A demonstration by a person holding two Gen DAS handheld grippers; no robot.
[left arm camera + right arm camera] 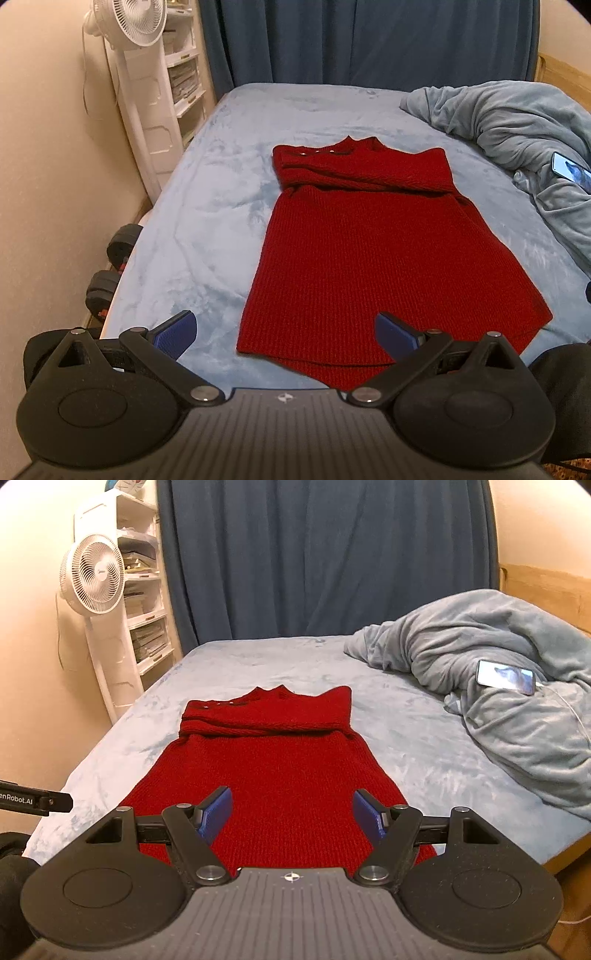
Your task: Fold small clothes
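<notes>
A red knit dress (369,236) lies flat on the light blue bed (207,206), neck end far, hem near me, with its sleeves folded across the chest. My left gripper (286,332) is open and empty, hovering over the near left corner of the hem. In the right wrist view the dress (273,760) runs straight ahead. My right gripper (293,818) is open and empty, above the near hem. The tip of the left gripper (44,801) shows at the left edge of that view.
A crumpled grey-blue blanket (491,686) lies on the right of the bed with a phone (506,675) on it. A white standing fan (92,579) and shelves (144,602) stand by the left wall. Dumbbells (110,266) lie on the floor beside the bed. A dark blue curtain (325,554) hangs behind.
</notes>
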